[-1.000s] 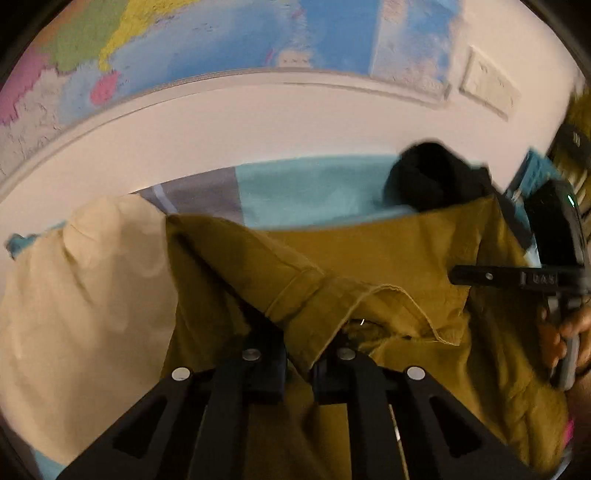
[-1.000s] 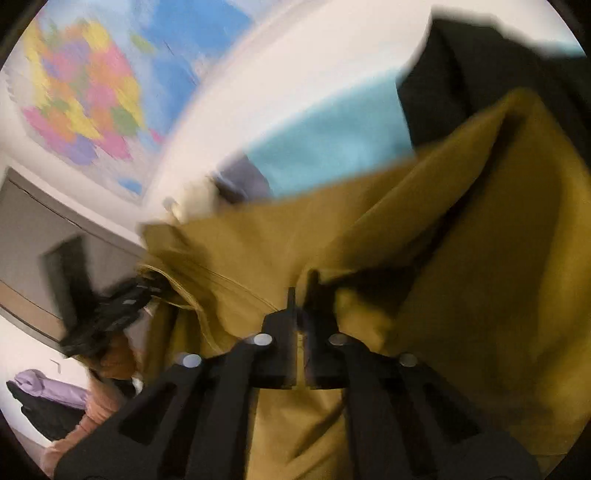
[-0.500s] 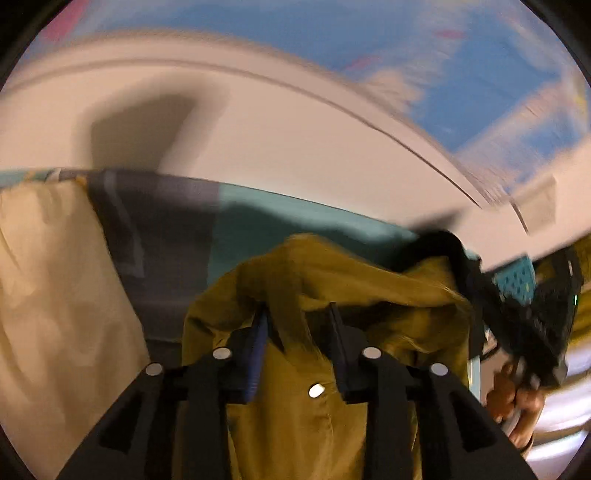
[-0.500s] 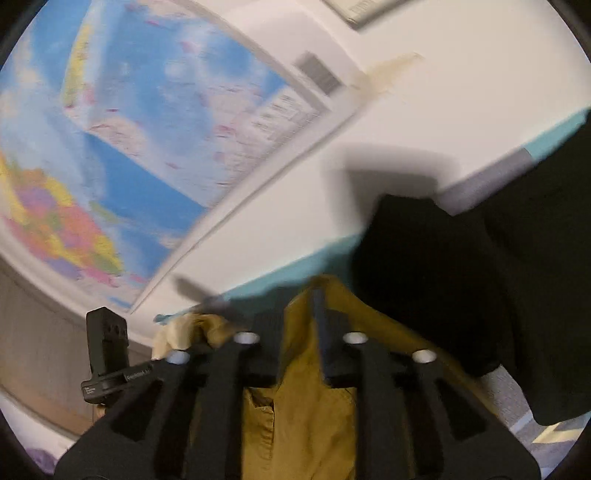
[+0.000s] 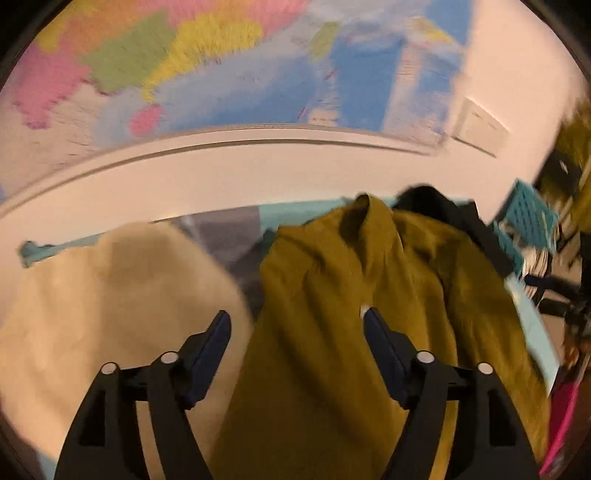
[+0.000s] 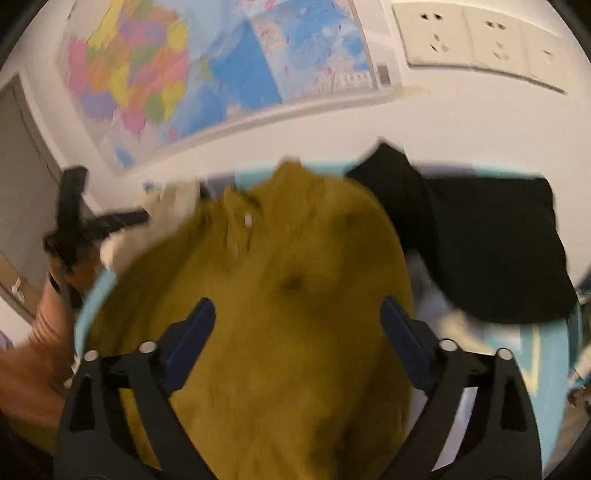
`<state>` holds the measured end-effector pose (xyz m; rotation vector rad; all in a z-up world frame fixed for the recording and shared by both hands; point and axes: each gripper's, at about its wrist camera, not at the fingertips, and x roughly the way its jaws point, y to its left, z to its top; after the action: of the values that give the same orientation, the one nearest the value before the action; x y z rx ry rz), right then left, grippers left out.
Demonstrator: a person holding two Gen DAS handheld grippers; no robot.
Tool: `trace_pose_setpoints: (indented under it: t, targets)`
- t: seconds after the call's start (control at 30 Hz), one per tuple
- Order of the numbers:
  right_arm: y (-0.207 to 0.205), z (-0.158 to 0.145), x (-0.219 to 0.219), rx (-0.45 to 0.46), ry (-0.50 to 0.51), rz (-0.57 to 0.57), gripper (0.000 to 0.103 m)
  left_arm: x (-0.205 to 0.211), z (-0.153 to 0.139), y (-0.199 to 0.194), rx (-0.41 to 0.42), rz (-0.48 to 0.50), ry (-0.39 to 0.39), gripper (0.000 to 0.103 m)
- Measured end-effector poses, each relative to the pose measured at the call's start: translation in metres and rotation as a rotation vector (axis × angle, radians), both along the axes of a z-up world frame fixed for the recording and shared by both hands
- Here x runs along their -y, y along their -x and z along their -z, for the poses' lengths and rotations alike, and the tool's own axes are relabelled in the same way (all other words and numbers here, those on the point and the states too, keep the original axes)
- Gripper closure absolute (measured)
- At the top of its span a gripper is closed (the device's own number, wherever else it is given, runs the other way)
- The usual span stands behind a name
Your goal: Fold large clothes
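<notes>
While your two grippers spread, the mustard-yellow woven shirt (image 5: 332,332) lies heaped in front of you on the pale blue sheet-covered surface (image 6: 546,354), rumpled into a rounded mound with soft creases and a raised peak at its far end. A small white tag or button (image 6: 248,220) shows near that far end in the right wrist view. On one side of the shirt rests a cream-coloured garment (image 5: 110,295), touching or just beside it; on the other side lies a black garment (image 6: 491,243), its edge meeting the shirt's far corner. Behind everything hangs a colourful wall map (image 6: 192,74), with white wall sockets (image 6: 469,33) to its right.

Your left gripper (image 5: 297,326) points downward over the shirt's near part, its jaws opening, wide apart and clamping nothing; the yellow cloth sits below and between the blue-padded fingers (image 5: 212,347), and blur hides whether the inner pad brushes it. Your right gripper (image 6: 297,314) also tilts downward above the mound, jaws opening and spread to either side of the cloth, with no pad pressing on it. In the right wrist view, your left hand (image 6: 48,325) grips the other tool's black handle at the left edge, beside the cream garment.
</notes>
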<state>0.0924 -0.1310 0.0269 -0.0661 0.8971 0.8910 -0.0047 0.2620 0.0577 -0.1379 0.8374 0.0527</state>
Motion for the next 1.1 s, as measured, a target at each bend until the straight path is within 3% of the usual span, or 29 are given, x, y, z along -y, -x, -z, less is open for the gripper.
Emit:
trace_pose_setpoints:
  t: [0.1, 0.23, 0.3, 0.37, 0.4, 0.43, 0.5, 0.6, 0.67, 0.73, 0.83, 0.93, 1.0, 1.03, 1.1]
  targets:
    - [0.029, 0.021, 0.026, -0.063, 0.045, -0.030, 0.012, 0.016, 0.006, 0.046, -0.004, 0.013, -0.082, 0.027]
    - [0.062, 0.050, 0.017, -0.137, 0.084, -0.070, 0.012, 0.044, 0.024, 0.082, -0.009, 0.073, -0.102, 0.021]
    - [0.074, 0.059, 0.011, -0.131, 0.088, -0.110, 0.020, 0.062, 0.035, 0.102, -0.022, 0.140, -0.113, 0.019]
    - [0.078, 0.060, 0.009, -0.111, 0.082, -0.128, 0.082, 0.077, 0.047, 0.113, -0.027, 0.193, -0.128, 0.017]
    - [0.078, 0.057, 0.010, -0.101, 0.078, -0.123, 0.092, 0.082, 0.052, 0.119, -0.035, 0.209, -0.147, 0.017]
    - [0.078, 0.047, 0.014, -0.075, 0.060, -0.116, 0.096, 0.088, 0.056, 0.122, -0.051, 0.214, -0.172, 0.017]
    - [0.075, 0.021, 0.025, -0.015, 0.019, -0.090, 0.097, 0.090, 0.063, 0.125, -0.079, 0.211, -0.198, 0.021]
    - [0.059, -0.034, 0.058, 0.114, -0.012, 0.007, 0.097, 0.080, 0.070, 0.120, -0.127, 0.172, -0.182, 0.055]
    - [0.042, -0.065, 0.085, 0.183, -0.010, 0.094, 0.097, 0.070, 0.071, 0.115, -0.139, 0.143, -0.151, 0.086]
    - [0.022, -0.080, 0.109, 0.207, -0.008, 0.156, 0.098, 0.059, 0.067, 0.114, -0.110, 0.109, -0.123, 0.099]
    - [-0.016, -0.069, 0.129, 0.182, 0.047, 0.213, 0.097, 0.036, 0.049, 0.113, -0.053, 0.021, -0.088, 0.100]
    - [-0.046, -0.026, 0.142, 0.068, 0.053, 0.283, 0.092, 0.010, 0.034, 0.114, -0.028, -0.068, -0.069, 0.100]
    - [-0.061, 0.011, 0.146, -0.047, 0.074, 0.297, 0.073, -0.016, 0.023, 0.114, -0.011, -0.174, -0.081, 0.100]
    - [-0.063, 0.023, 0.148, -0.068, 0.096, 0.324, 0.052, -0.036, 0.020, 0.114, -0.015, -0.247, -0.075, 0.099]
    - [-0.065, 0.037, 0.160, -0.087, 0.103, 0.405, 0.046, -0.058, 0.021, 0.114, -0.052, -0.326, -0.062, 0.092]
